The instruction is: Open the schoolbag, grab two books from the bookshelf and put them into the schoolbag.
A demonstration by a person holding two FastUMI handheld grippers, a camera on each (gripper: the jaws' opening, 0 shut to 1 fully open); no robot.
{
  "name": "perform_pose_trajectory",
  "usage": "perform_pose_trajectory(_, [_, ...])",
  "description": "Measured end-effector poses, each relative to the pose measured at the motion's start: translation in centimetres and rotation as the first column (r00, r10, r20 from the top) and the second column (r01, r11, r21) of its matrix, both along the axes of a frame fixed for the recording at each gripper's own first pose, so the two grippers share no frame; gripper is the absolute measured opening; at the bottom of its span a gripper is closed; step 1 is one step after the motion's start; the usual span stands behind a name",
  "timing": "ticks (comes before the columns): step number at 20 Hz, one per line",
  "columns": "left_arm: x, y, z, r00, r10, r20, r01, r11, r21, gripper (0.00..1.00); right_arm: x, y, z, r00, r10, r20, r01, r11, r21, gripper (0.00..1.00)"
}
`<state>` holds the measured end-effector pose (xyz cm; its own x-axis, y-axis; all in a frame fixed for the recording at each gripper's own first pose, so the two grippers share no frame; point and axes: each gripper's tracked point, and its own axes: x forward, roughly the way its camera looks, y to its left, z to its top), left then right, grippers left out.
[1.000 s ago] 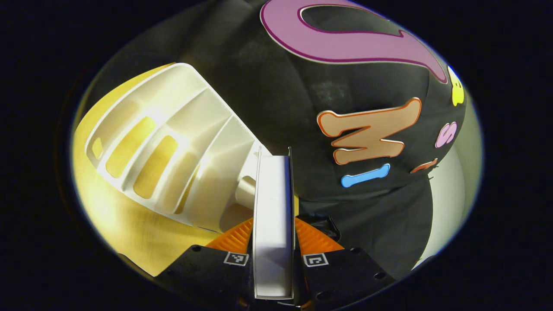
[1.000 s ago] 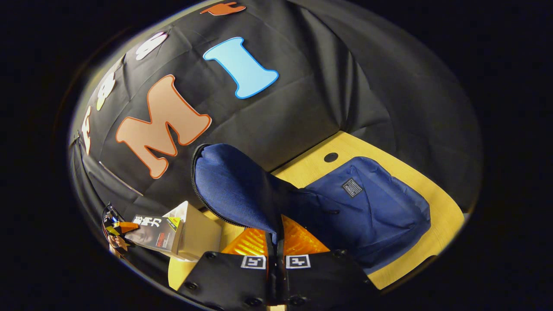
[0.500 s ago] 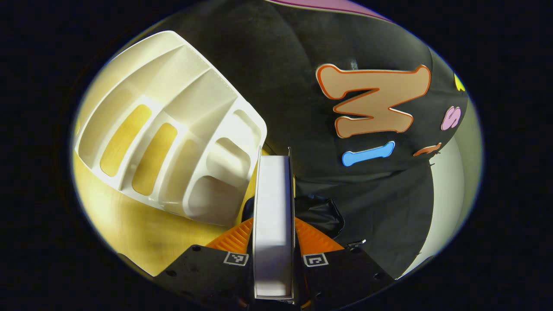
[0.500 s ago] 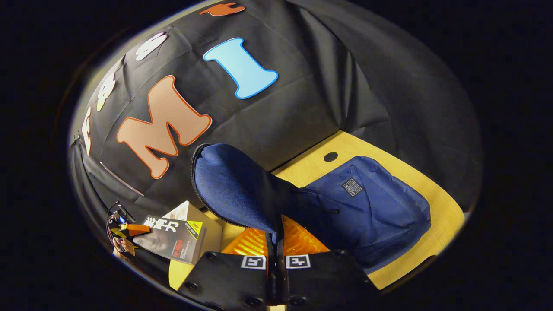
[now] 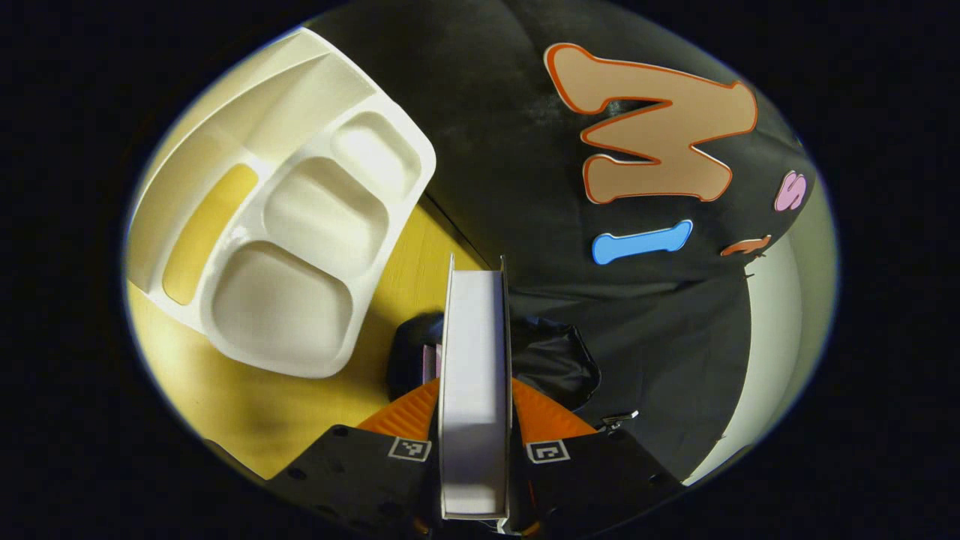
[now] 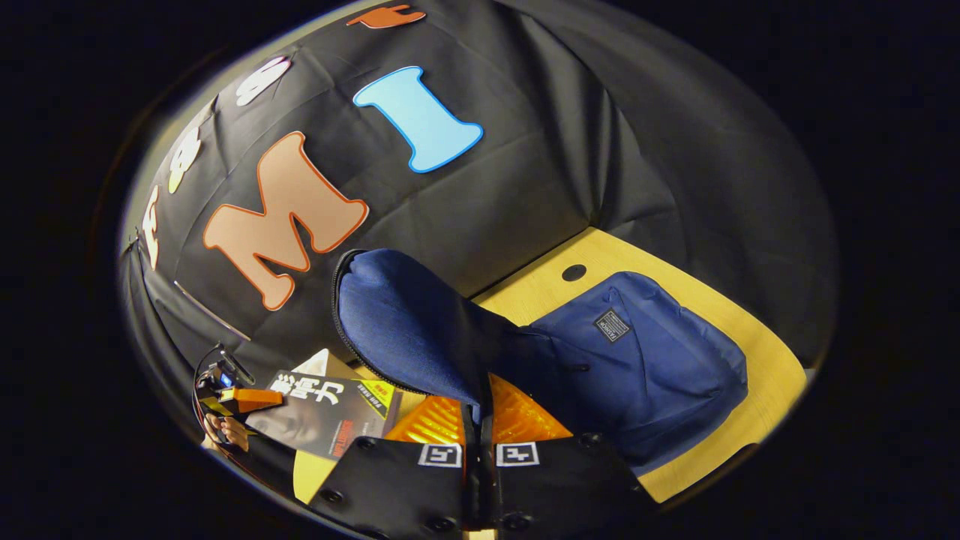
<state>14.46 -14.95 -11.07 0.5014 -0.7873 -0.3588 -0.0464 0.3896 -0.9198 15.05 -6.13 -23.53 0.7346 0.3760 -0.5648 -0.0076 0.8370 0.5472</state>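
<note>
The thick white-paged book stands on edge between the left gripper fingers, which pinch it from both sides; in the left gripper view its page block runs from the bottom centre up toward 12 o'clock. In the right gripper view the same book shows its dark printed cover at 8 o'clock, held over the counter edge by the far-off left gripper. The navy blue fabric schoolbag lies on the yellow wooden counter toward 3 o'clock, and its unzipped front flap is lifted upright, its lower edge pinched between the right gripper fingers, which are pressed together on the cloth. Beyond the book in the left gripper view, a dark opening of black lining lies just behind the fingers. The white plastic bookshelf with divided compartments rests on the counter at 10 o'clock, well apart from the book.
</note>
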Motion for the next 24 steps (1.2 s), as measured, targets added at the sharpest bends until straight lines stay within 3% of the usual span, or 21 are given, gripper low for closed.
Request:
perform_pose_trajectory(9, [0.3,-8.2,-2.2,0.998,-0.054,-0.033,0.054,0.998,0.009,0.33,0.1,-0.1,0.1,1.000,0.001,0.002,-0.001,1.000,0.012,0.03])
perform_pose_trajectory(24, [0.1,-17.7,-6.2,0.989,-0.075,-0.129,0.073,0.997,-0.017,0.33,0.1,-0.2,0.5,1.000,0.009,0.020,-0.009,1.000,0.013,0.03])
